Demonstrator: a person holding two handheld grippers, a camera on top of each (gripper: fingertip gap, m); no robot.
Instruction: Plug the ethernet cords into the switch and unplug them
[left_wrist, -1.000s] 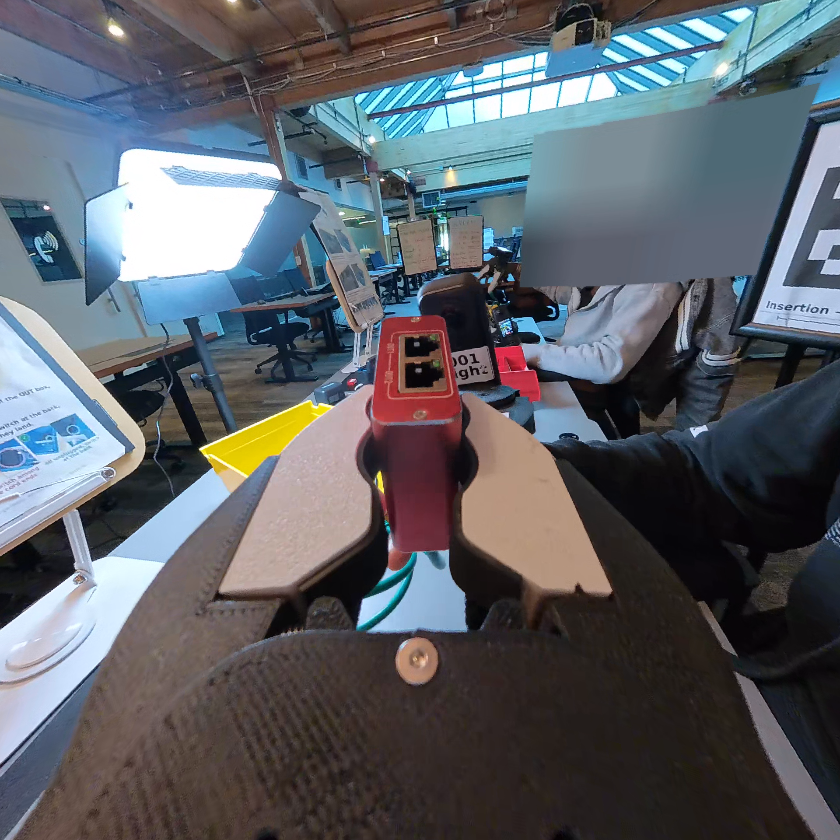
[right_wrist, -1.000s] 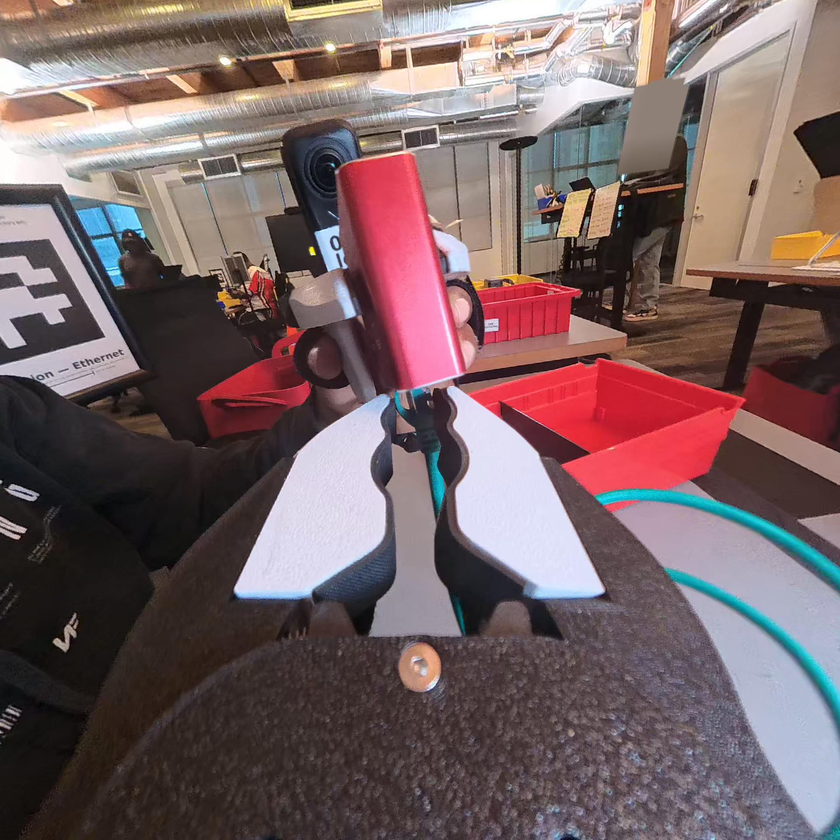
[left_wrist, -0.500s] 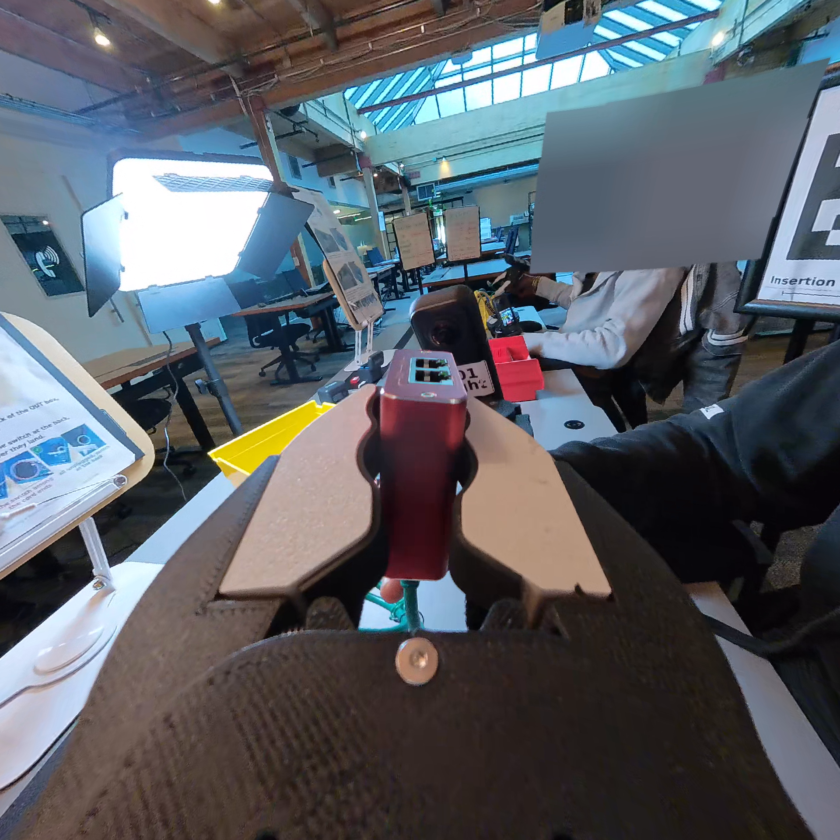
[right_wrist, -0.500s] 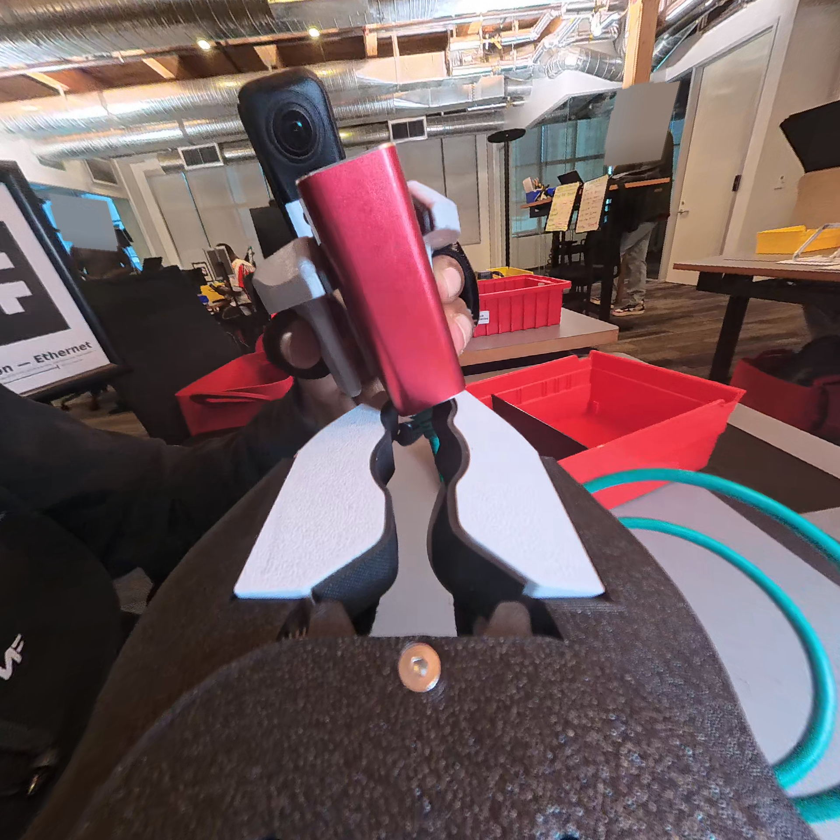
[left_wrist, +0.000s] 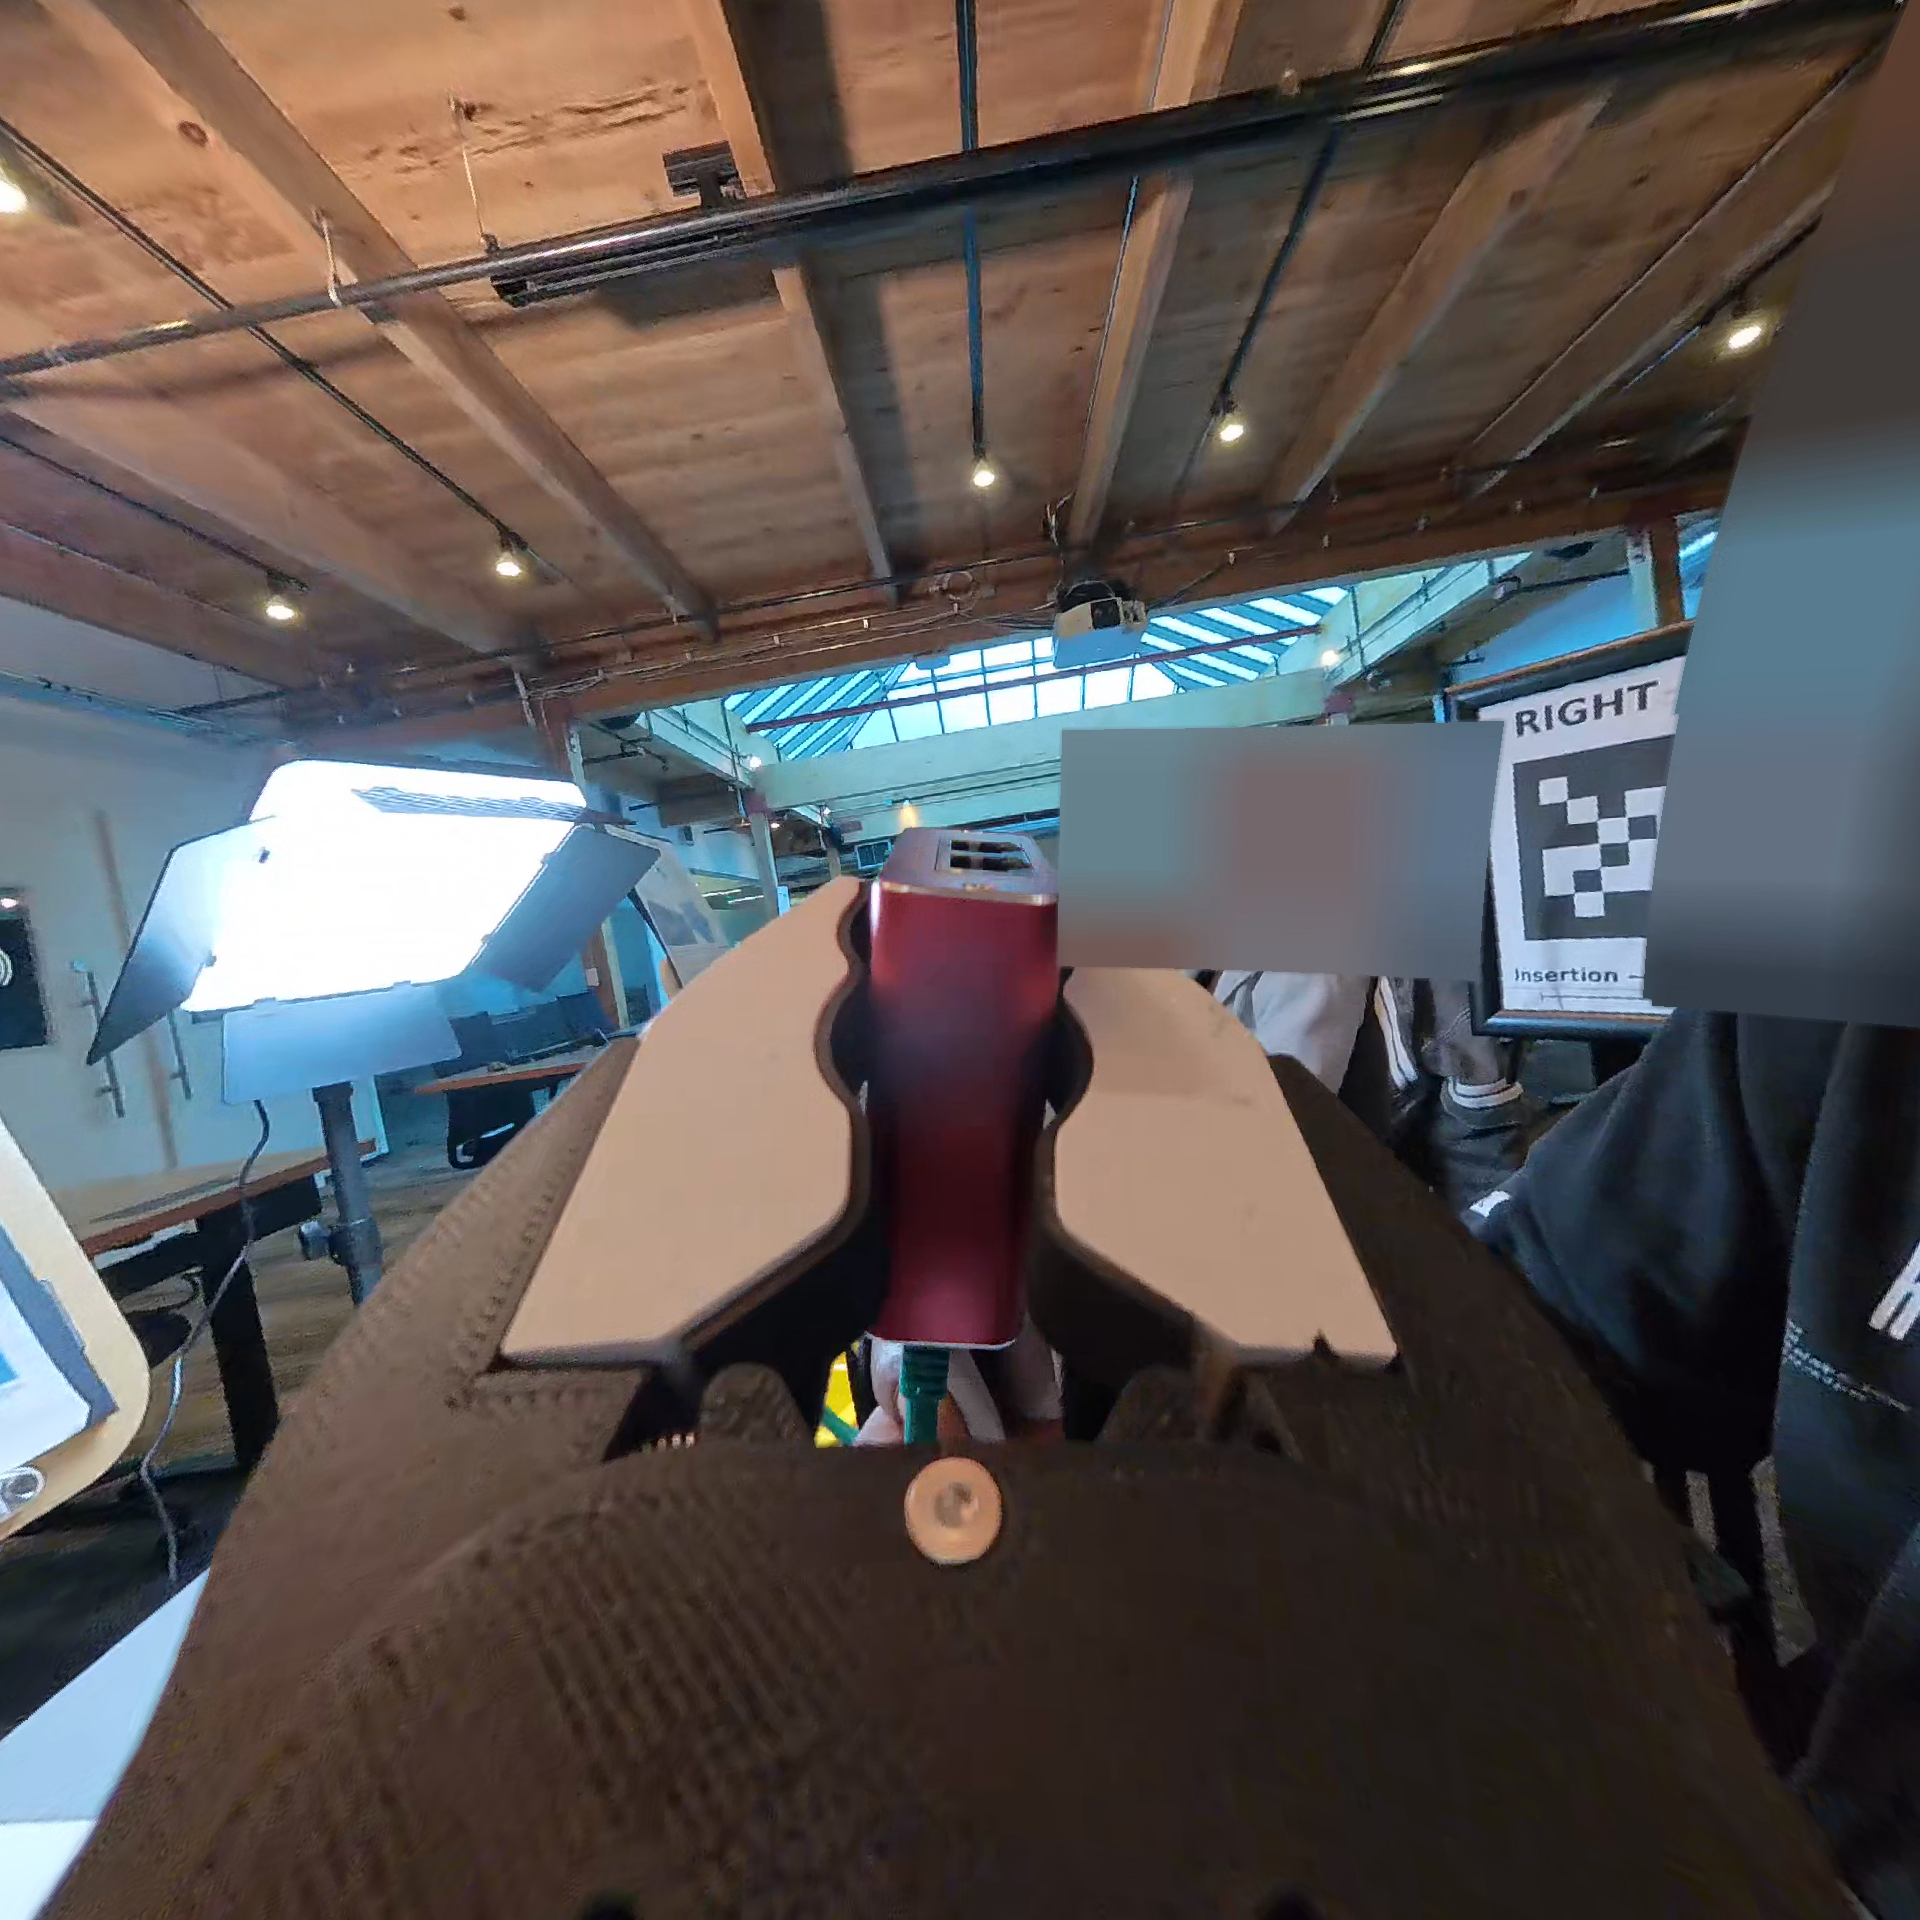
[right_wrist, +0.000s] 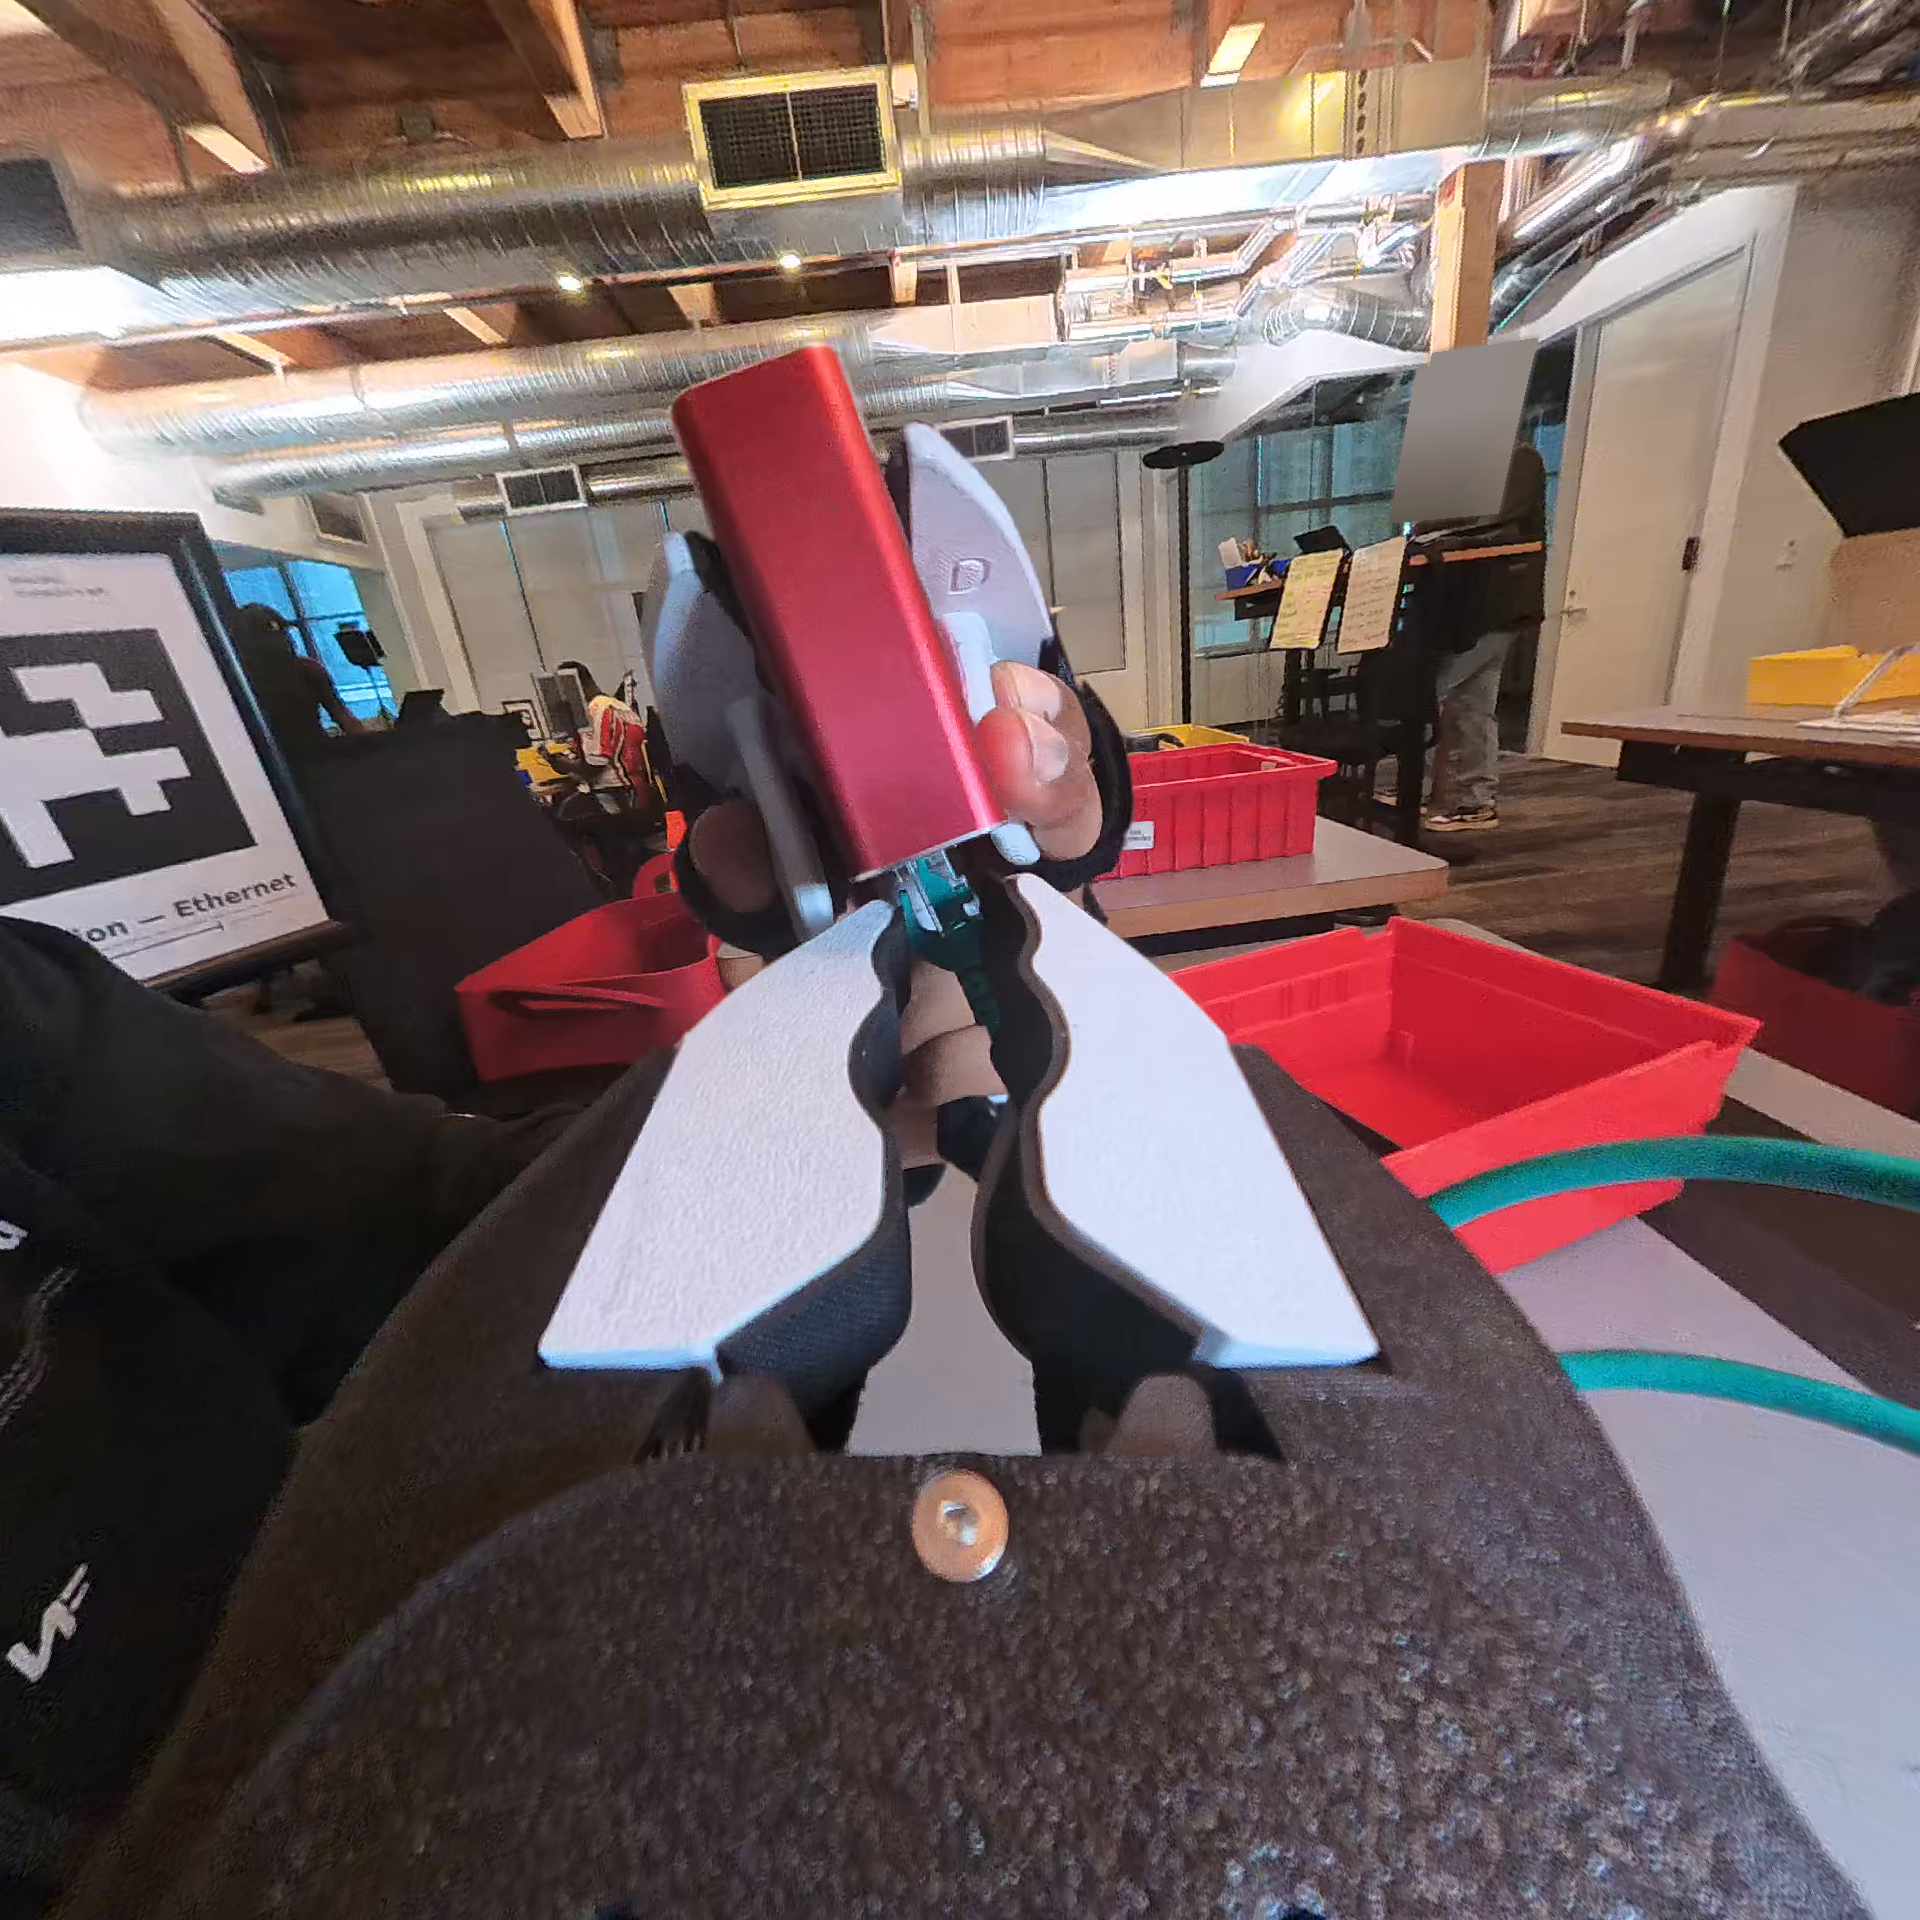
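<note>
- Left gripper, at nine o'clock, is clamped round the red switch, held near upright with two empty ports on top.
- Centre: green plug sits at the switch's bottom end, six o'clock; whether it's fully seated, I can't tell.
- Right gripper is pinched narrow on that plug's boot.
- The cord loops off toward three o'clock.
- The switch looks rigid, smooth, probably slippery: hold its flat sides. The plug's latch looks fragile: grip the boot, not the limp cord.
</note>
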